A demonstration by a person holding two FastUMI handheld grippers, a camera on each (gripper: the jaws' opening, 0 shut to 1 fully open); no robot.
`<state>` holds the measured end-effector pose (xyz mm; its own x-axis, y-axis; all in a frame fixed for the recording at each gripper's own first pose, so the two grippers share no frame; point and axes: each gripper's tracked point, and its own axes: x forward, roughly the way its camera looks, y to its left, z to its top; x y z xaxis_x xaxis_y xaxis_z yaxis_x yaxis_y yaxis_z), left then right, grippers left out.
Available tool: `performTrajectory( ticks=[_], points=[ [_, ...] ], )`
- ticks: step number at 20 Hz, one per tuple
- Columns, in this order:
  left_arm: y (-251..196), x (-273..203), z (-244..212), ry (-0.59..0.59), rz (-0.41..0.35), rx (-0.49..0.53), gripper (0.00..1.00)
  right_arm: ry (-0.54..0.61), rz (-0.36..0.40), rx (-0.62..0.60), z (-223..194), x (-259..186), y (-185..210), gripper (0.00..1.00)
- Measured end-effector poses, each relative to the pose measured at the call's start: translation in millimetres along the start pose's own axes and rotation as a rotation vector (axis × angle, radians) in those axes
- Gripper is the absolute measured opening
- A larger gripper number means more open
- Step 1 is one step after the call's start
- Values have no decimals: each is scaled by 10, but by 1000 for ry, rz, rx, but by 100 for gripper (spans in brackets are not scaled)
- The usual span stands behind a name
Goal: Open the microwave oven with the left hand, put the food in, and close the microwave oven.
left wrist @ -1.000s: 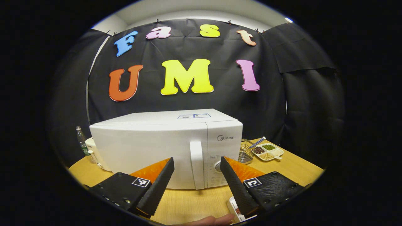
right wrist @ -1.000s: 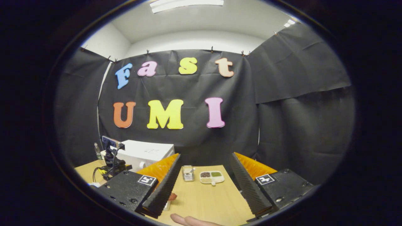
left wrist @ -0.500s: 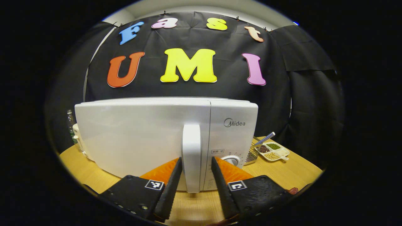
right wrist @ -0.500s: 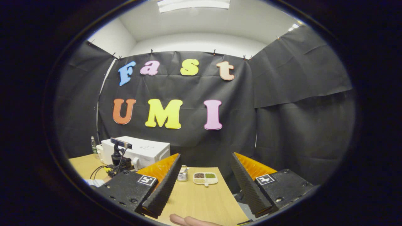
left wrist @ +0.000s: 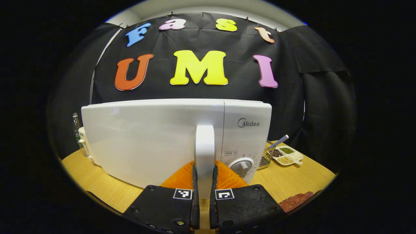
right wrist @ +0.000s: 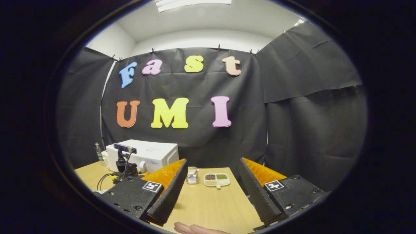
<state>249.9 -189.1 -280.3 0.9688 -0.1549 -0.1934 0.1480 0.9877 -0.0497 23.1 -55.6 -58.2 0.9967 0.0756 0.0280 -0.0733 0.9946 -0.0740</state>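
Your grip is on the handle, door not yet open.

Left gripper view: your left gripper clamps the microwave door handle; pull off-axis and it may slip. Food lies lower right.
Right gripper view: your right gripper gapes empty over the table.

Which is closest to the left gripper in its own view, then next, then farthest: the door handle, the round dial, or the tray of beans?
1. Door handle: pinched between the left gripper fingers.
2. Dial: just right, on the microwave front.
3. Bean tray: far right, on the table.
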Motion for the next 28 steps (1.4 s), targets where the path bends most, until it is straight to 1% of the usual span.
performTrajectory(
  ticks=[1,2,4,5,6,9,11,15,19,20,22,23,24,25,26,27,28],
  points=[
    [-18,-26,-15,12,-16,-26,0,0,2,1,6,-3,8,100],
    [-24,-17,-38,10,-27,-15,4,0,4,1,5,-11,8,100],
    [-12,-66,-36,18,-28,-5,4,4,1,-2,0,-20,-4,100],
    [7,-143,-7,-10,-24,-10,4,5,1,-4,2,-16,-5,100],
    [16,-209,-25,-5,-34,-4,3,6,1,-8,3,-22,-3,100],
    [26,-473,-59,-16,-88,-11,3,15,9,-15,-24,-26,45,100],
    [82,-668,-78,-23,-113,6,3,25,15,-16,-44,-39,102,100],
    [205,-1005,-153,-25,-136,28,4,46,38,-22,-113,-104,302,100],
    [389,-1304,-237,-18,-146,35,5,56,68,-55,-183,-209,543,100],
    [455,-1439,-244,-18,-151,41,10,58,77,-64,-212,-238,608,100],
    [625,-1664,-290,-11,-152,38,10,58,92,-74,-257,-286,711,100],
    [723,-1797,-308,-11,-150,35,2,61,98,-73,-276,-299,763,100],
    [844,-1920,-318,-10,-142,42,15,66,109,-70,-317,-316,813,100],
    [984,-2039,-347,-7,-128,44,15,73,120,-67,-346,-326,871,100],
    [1122,-2182,-416,25,-123,42,23,83,130,-60,-398,-332,922,100],
    [1260,-2318,-483,48,-106,38,25,93,137,-52,-432,-339,961,100],
    [1399,-2444,-500,53,-86,38,42,103,150,-39,-470,-347,1008,100]
  ],
)
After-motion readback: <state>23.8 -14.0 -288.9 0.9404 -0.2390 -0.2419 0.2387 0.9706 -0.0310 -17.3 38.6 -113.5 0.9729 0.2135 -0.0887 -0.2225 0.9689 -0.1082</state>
